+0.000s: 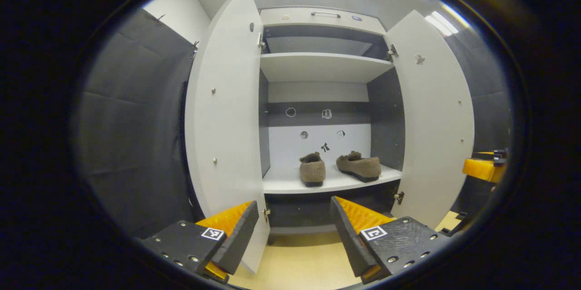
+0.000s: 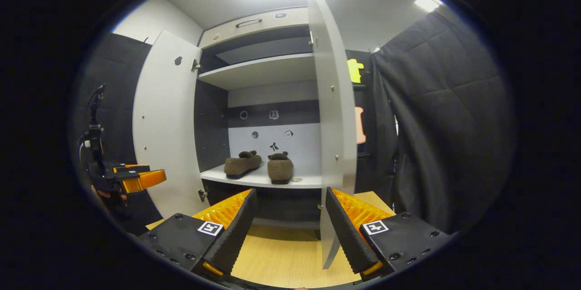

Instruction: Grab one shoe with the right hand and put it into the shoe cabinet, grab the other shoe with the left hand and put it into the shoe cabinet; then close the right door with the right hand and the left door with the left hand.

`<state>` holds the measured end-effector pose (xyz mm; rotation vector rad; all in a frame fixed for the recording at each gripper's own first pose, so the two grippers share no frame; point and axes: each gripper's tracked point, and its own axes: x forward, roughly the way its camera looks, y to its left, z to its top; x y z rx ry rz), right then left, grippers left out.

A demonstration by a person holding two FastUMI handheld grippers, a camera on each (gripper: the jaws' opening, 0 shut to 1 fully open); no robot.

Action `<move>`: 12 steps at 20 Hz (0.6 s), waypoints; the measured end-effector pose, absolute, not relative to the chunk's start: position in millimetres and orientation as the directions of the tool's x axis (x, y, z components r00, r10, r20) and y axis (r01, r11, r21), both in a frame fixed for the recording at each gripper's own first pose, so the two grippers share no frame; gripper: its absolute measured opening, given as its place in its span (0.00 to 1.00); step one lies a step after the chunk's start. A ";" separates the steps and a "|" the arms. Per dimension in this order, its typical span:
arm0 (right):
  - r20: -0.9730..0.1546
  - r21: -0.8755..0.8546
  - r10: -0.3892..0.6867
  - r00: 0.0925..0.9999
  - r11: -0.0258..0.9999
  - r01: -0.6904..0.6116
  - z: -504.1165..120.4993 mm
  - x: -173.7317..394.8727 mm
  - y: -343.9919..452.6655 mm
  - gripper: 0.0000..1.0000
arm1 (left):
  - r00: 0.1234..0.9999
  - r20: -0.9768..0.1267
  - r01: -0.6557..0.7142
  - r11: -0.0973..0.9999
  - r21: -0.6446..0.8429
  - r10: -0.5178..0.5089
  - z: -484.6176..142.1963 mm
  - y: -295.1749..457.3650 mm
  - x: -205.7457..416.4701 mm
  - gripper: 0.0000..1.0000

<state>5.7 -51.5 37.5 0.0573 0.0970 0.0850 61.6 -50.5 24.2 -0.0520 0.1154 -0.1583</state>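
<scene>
We see both shoes already on the cabinet's lower shelf [image 1: 281, 185]: one shoe [image 1: 312, 169] near the middle of the shelf, toe toward the front edge, the other shoe [image 1: 358, 166] just beside it toward the right-hand end, lying at an angle. They sit close together but apart.

Both doors stand wide open, the left door [image 1: 224, 117] and the right door [image 2: 333, 99]. We judge the placing done and the door-closing step in hand.

Our right gripper [image 2: 290, 222] has its fingers spread wide and holds nothing; the right door's lower edge hangs just ahead of it. Our left gripper [image 1: 295, 231] is likewise wide apart and empty.

Next, we think the right gripper must push the right door's outer face inward, clear of the shoes.
</scene>
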 end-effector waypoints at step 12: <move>-0.040 -0.039 -0.354 0.935 0.935 0.352 94.0 14.3 -195.9 0.92 | 0.979 -0.057 0.189 0.976 -0.108 -0.195 34.1 -17.3 46.4 0.93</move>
